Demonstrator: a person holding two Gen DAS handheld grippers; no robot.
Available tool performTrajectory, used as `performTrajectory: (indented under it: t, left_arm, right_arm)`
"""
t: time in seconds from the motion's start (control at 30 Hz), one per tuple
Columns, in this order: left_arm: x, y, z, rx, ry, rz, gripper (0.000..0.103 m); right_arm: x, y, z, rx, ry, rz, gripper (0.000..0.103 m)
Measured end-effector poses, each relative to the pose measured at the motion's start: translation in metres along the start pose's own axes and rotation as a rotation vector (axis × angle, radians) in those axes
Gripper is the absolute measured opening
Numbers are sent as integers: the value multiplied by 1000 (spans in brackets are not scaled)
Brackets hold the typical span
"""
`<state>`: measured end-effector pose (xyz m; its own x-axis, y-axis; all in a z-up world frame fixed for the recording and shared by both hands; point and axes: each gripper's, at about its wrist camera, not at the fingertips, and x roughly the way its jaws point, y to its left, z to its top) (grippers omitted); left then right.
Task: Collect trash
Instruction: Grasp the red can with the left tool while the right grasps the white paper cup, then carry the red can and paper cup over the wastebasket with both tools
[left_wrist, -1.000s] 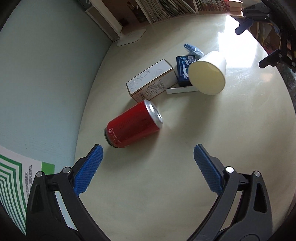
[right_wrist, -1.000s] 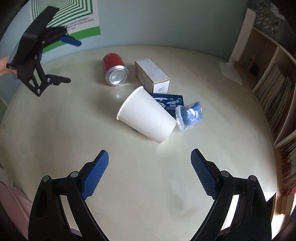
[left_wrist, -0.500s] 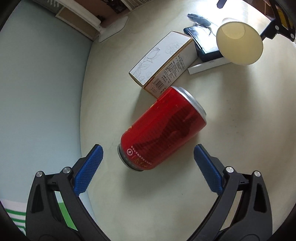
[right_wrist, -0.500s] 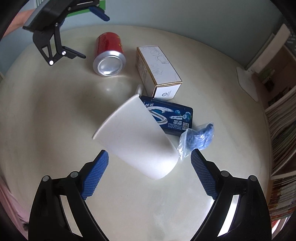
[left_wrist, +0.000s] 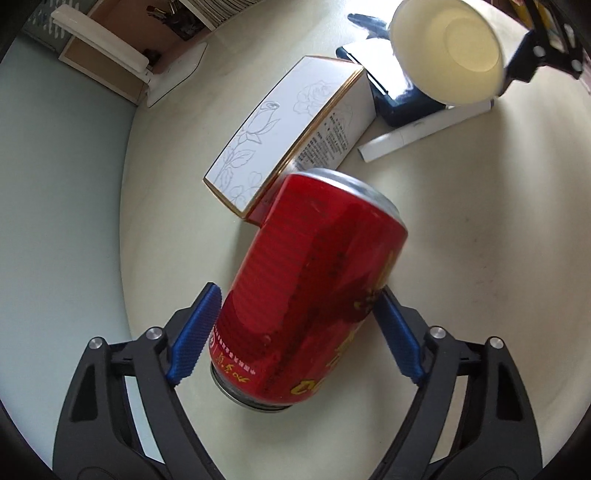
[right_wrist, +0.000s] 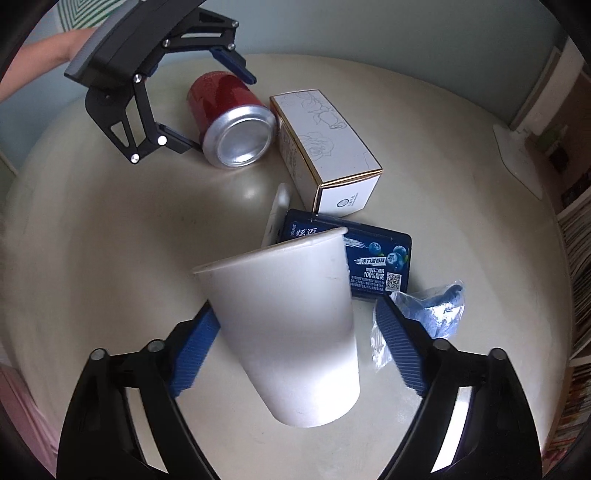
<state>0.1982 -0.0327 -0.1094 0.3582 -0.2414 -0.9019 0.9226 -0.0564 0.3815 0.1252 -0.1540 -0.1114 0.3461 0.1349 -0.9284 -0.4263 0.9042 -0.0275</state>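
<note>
Two grippers, each with jaws closing around a piece of trash. Between the blue pads of the left gripper: a red can lying on its side on the round cream table, both pads right up against its flanks, though whether pressing yet cannot be told. Just beyond the can's far end, touching or nearly so: a white box with rose drawings, lying flat. Further out past the box: a dark blue gum pack and a white pen-like stick. Between the pads of the right gripper: a white paper cup on its side, mouth pointing away, left pad at the cup wall, right pad standing slightly clear of it. Just outside the right pad: a crumpled clear bag with blue contents. Ahead of the cup mouth: the gum pack again, partly under the rim, then the box, then the can with its silver end facing back. At far upper left of that view, a bare hand behind the left gripper.
</note>
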Motion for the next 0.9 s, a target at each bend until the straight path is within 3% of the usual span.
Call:
performTrajectory:
  t: [0.13, 0.57, 0.9]
  left_arm:
    - [-5, -1, -1, -26, -30, -8, 77]
    - [-40, -18, -6, -128, -40, -13, 77]
    - [-64, -53, 8, -183, -68, -27, 77]
  right_arm:
    - [-2, 2, -8, 31, -11, 18, 65]
    - [-39, 17, -24, 87, -80, 33, 64]
    - [-70, 18, -79, 161, -97, 9, 64]
